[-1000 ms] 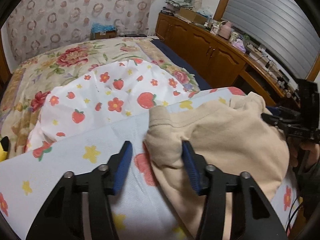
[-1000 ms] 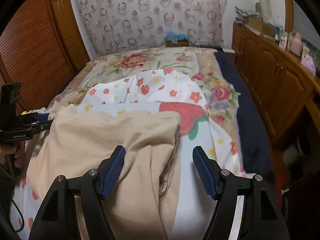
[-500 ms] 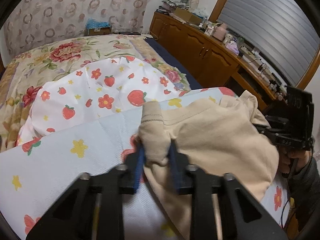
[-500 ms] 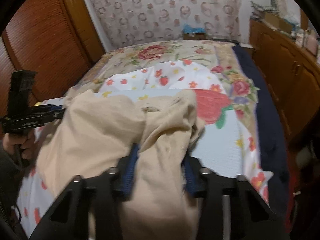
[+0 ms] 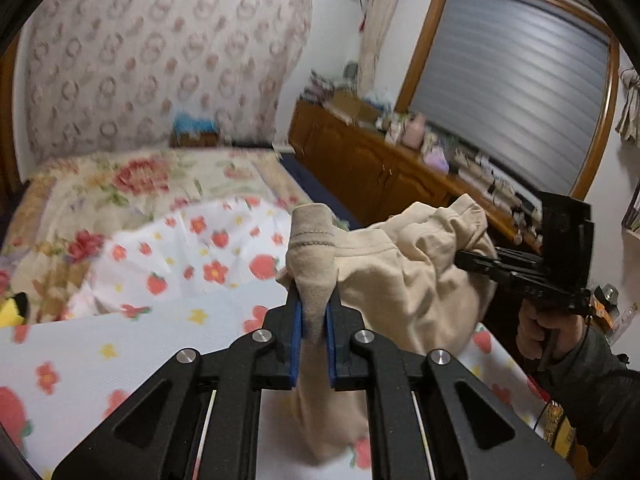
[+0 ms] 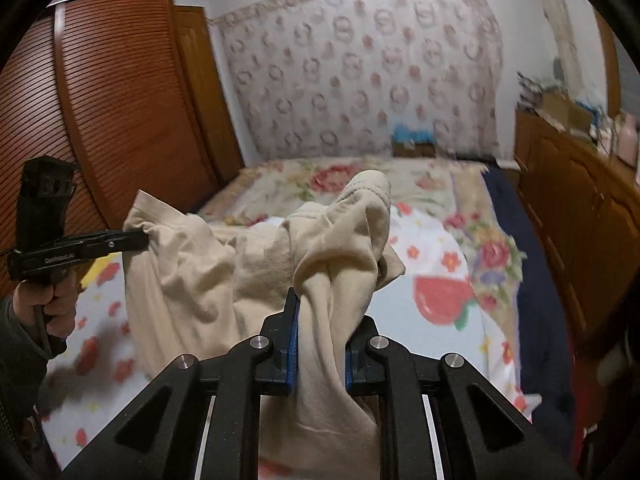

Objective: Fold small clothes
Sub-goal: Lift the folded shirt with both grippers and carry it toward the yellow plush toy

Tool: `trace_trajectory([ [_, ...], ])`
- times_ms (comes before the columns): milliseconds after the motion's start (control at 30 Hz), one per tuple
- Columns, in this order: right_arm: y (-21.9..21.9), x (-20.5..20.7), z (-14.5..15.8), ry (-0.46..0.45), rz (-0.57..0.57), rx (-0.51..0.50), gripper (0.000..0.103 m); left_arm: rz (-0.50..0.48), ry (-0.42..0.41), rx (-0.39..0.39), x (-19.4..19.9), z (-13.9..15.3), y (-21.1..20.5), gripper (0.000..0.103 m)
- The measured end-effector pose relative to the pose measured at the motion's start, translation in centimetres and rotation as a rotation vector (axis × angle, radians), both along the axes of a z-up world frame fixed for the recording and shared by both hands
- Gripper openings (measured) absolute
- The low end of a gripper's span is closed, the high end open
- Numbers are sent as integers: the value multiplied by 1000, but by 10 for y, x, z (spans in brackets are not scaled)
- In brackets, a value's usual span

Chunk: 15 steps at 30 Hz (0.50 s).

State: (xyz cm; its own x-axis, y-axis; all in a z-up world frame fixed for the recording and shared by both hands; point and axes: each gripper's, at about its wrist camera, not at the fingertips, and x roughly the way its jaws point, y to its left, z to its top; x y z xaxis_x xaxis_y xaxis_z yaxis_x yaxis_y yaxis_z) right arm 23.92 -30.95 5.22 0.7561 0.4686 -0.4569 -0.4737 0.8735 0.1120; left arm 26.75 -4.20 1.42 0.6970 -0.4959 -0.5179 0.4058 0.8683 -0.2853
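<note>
A small beige garment (image 5: 404,280) hangs bunched between both grippers, lifted above the bed. My left gripper (image 5: 313,304) is shut on one hemmed corner of it, which sticks up between the blue pads. My right gripper (image 6: 320,320) is shut on the other bunched end (image 6: 340,248). In the left wrist view the right gripper (image 5: 520,272) shows at the right, pinching the garment. In the right wrist view the left gripper (image 6: 80,246) shows at the left, holding the far corner.
The bed (image 5: 120,360) carries a white strawberry-print sheet (image 5: 208,248) over a floral quilt (image 5: 132,176). A wooden sideboard (image 5: 372,168) with clutter stands along the right. A louvred wooden wardrobe (image 6: 120,100) stands on the left. A yellow toy (image 5: 14,310) lies at the bed's left edge.
Both grippers closed on the garment's ends and lifted it up off the sheet; one second ago both were open over the flat garment.
</note>
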Motion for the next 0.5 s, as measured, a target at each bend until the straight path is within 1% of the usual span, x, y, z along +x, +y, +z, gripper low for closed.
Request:
trace_trajectory([
  [133,37,-5,11,-55,89,-17,16,78,-55,-10,-37,13,43,11],
  [267,89,6,19,-90,200,-47,16,195,-82,14,-72,10,92,11],
  [400,156,27,22,-108,316,-102,16,314,-80,14,-101,-3,144,11],
  [500,211,39,19,-131,393,-154,16,410,-58,2,-120,-24,180,11],
])
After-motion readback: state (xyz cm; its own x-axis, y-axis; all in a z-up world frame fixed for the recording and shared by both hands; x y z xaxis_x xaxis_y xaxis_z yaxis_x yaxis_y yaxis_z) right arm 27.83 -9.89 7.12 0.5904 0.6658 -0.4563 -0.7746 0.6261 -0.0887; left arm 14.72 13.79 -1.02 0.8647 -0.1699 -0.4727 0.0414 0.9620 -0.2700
